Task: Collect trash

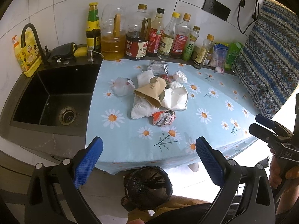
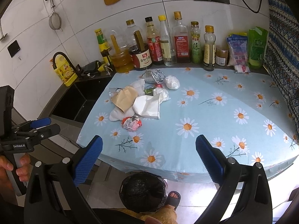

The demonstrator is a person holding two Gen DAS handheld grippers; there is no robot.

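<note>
The trash sits heaped in the middle of the daisy-print tabletop (image 1: 214, 130): a brown paper cup (image 1: 150, 93) tipped on its side atop a white cloth (image 1: 140, 110), a white paper wrapper (image 1: 174, 99) just beside it, and a crumpled red-and-silver wrapper (image 1: 164, 118) at the near edge of the pile. Behind them lie a silvery foil pack (image 1: 158, 68), a clear plastic cup (image 1: 120, 86) and balled white plastic (image 1: 180, 76). Down below the tabletop's near edge stands the bin with a black bag (image 2: 143, 192), mouth open. The left tool (image 1: 149, 160) hangs spread wide, nothing between its blue pads, well short of the pile. The right tool (image 2: 149, 160) is likewise spread and empty, hovering over the near edge. Bottles (image 2: 168, 43) line the tiled wall at the back; a black sink (image 1: 52, 97) lies to the left.
</note>
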